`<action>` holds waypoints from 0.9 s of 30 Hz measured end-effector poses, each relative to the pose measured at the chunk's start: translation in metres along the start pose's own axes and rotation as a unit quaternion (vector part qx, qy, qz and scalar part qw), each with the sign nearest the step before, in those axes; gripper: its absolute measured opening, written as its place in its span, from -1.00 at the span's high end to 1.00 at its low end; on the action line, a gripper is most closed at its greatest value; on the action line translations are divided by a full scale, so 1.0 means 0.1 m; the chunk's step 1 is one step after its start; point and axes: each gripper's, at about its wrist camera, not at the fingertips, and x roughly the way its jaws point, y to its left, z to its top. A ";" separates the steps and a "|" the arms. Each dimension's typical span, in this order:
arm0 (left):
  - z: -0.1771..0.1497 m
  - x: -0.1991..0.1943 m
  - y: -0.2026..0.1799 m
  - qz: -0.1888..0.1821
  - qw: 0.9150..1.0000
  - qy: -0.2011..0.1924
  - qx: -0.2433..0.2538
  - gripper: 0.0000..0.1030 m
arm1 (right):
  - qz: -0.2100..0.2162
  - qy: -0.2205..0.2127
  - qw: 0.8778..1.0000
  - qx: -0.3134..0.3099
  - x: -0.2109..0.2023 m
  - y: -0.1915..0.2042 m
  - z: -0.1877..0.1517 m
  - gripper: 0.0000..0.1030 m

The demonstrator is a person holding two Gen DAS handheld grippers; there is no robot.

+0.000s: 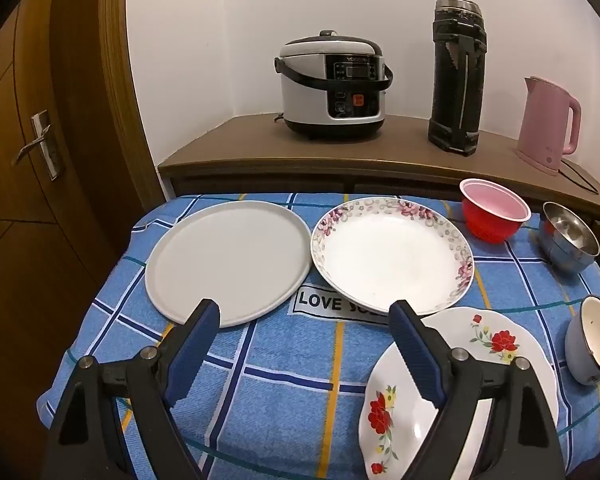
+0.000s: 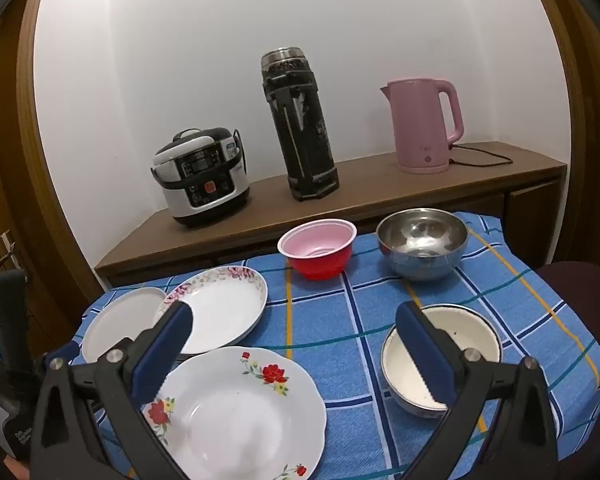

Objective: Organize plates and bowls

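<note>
Left tongs (image 1: 304, 320), right tongs (image 2: 296, 324): both wide, empty. Nothing stacked yet. Next, you grip the rose plate (image 2: 236, 412) by its rim.

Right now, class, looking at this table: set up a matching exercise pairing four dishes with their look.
Things:
1. round plate
2. far bowl
3. metal bowl
4. near plate

Looks:
A. shiny steel
B. red outside, pink inside
C. plain pale grey
D. white with red flowers

Pairs: 1-C, 2-B, 3-A, 4-D
</note>
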 end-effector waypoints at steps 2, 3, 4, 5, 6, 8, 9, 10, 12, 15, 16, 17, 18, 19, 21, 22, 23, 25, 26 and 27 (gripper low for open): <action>0.00 -0.01 0.00 0.001 1.000 0.000 0.001 -0.71 | 0.000 0.000 1.000 0.001 0.00 -0.01 0.00 -1.00; 0.00 -0.01 0.00 0.001 1.000 -0.001 0.000 -0.71 | 0.000 0.000 1.000 0.000 0.00 -0.01 0.00 -1.00; 0.00 -0.01 0.00 0.000 1.000 0.000 0.000 -0.71 | 0.000 0.000 1.000 0.000 0.00 0.00 0.00 -1.00; 0.00 -0.01 0.00 -0.001 1.000 0.000 0.000 -0.71 | 0.000 0.000 1.000 0.000 0.00 -0.01 0.00 -1.00; 0.00 -0.01 0.01 -0.002 1.000 0.000 0.000 -0.71 | 0.000 0.000 1.000 0.000 0.00 0.00 0.00 -1.00; 0.00 -0.01 0.01 -0.002 1.000 0.001 0.000 -0.71 | 0.000 0.000 1.000 0.000 0.00 -0.01 0.00 -1.00; 0.00 -0.01 0.01 -0.003 1.000 0.001 0.000 -0.71 | 0.000 0.000 1.000 0.000 0.00 -0.01 0.00 -1.00; 0.00 -0.02 0.03 -0.003 1.000 0.001 0.000 -0.71 | 0.001 0.001 1.000 0.000 0.00 -0.01 0.00 -1.00; 0.00 -0.02 0.04 -0.002 1.000 0.001 0.002 -0.71 | 0.001 0.001 1.000 0.001 0.00 -0.02 0.00 -1.00; 0.00 -0.02 0.03 0.001 1.000 0.000 0.003 -0.71 | 0.001 0.001 1.000 0.001 0.00 -0.02 0.00 -1.00; 0.00 -0.03 0.03 0.001 1.000 0.000 0.003 -0.71 | 0.002 0.001 1.000 0.001 0.00 -0.01 0.00 -1.00; 0.00 -0.03 0.03 0.000 1.000 0.000 0.003 -0.71 | 0.002 0.001 1.000 0.001 0.00 -0.02 -0.01 -1.00; 0.00 -0.03 0.02 0.001 1.000 0.000 0.002 -0.71 | 0.002 0.001 1.000 0.001 -0.01 -0.01 -0.01 -1.00; 0.00 -0.03 0.03 0.001 1.000 0.000 0.002 -0.71 | 0.002 0.001 1.000 0.000 -0.01 -0.01 -0.01 -1.00; 0.00 -0.03 0.02 0.003 1.000 -0.001 0.003 -0.71 | 0.002 0.002 1.000 0.000 -0.01 -0.01 -0.01 -1.00; 0.00 -0.03 0.02 0.003 1.000 -0.001 0.003 -0.71 | 0.002 0.001 1.000 0.001 -0.01 -0.01 -0.01 -1.00; -0.01 0.00 0.03 0.002 1.000 0.000 0.002 -0.71 | 0.002 0.001 1.000 0.000 -0.01 -0.01 -0.01 -1.00; -0.01 -0.01 0.04 0.000 1.000 0.000 0.001 -0.71 | 0.002 0.001 1.000 0.000 -0.01 -0.01 -0.01 -1.00; -0.01 -0.01 0.04 -0.001 1.000 0.000 0.001 -0.71 | 0.002 0.001 1.000 0.000 -0.01 -0.01 -0.01 -1.00; -0.01 0.00 0.03 0.000 1.000 0.000 0.001 -0.71 | 0.002 0.001 1.000 0.000 -0.01 0.00 -0.01 -1.00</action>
